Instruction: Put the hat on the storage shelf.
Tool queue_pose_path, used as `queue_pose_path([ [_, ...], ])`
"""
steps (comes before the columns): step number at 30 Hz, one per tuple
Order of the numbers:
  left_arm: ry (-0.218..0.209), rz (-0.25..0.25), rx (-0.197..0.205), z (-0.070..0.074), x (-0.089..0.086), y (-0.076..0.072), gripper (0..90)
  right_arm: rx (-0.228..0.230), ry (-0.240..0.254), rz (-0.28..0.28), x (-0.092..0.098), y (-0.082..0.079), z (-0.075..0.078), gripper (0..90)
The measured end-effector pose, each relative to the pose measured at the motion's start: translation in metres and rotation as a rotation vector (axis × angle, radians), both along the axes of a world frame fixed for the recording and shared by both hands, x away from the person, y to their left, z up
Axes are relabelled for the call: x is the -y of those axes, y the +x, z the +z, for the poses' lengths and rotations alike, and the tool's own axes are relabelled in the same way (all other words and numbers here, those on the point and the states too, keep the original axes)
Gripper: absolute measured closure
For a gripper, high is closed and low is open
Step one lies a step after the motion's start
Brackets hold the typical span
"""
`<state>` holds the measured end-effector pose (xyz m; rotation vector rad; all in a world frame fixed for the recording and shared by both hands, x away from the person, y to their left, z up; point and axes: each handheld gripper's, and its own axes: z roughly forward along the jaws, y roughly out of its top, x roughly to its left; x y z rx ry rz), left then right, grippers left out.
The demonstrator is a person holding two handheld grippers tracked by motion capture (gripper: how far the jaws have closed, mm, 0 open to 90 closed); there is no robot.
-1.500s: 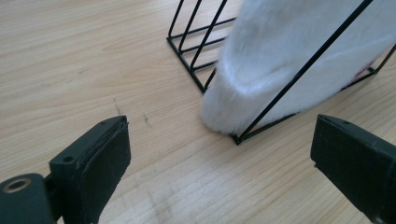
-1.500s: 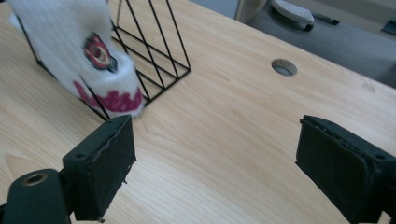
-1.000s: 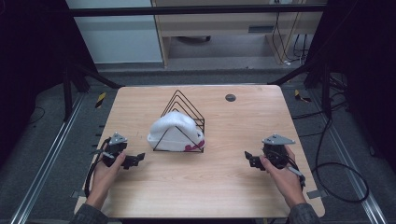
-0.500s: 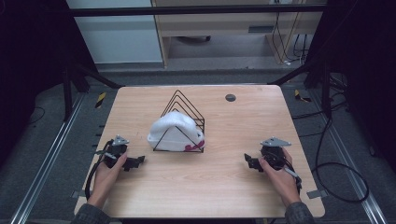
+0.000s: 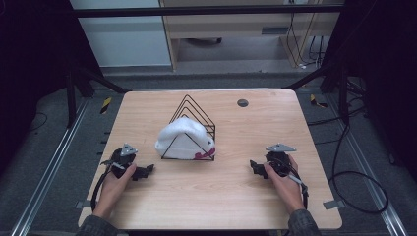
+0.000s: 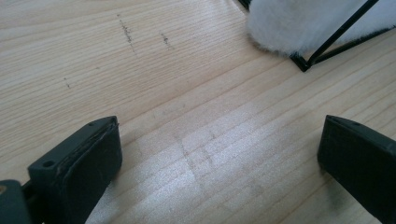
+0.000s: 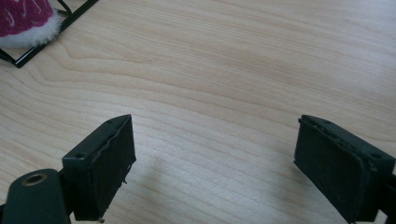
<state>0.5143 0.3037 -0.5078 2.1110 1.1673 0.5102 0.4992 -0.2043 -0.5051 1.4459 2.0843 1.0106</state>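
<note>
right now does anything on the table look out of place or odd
One thing: a white fluffy hat with a dark red patch is stuffed into the black wire rack at mid-table, bulging out past the rack's front and left side. A small dark round spot sits near the table's far edge. Nothing looks spilled or broken.

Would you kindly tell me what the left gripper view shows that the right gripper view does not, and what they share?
Left gripper view alone: fluffy white fabric of the hat and faint dark scuffs on the wood. Right gripper view alone: the hat's dark red patch with pale markings. Shared: the black wire rack and light wooden table, and in each view that gripper's own black fingers, open with nothing between them.
</note>
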Motion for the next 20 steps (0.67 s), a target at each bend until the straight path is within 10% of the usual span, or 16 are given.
queue_pose_path([
  [20, 0.001, -0.012, 0.004, 0.000, 0.000, -0.005, 0.0, 0.005, -0.079, -0.016, -0.022, -0.016, -0.007, 7.5],
])
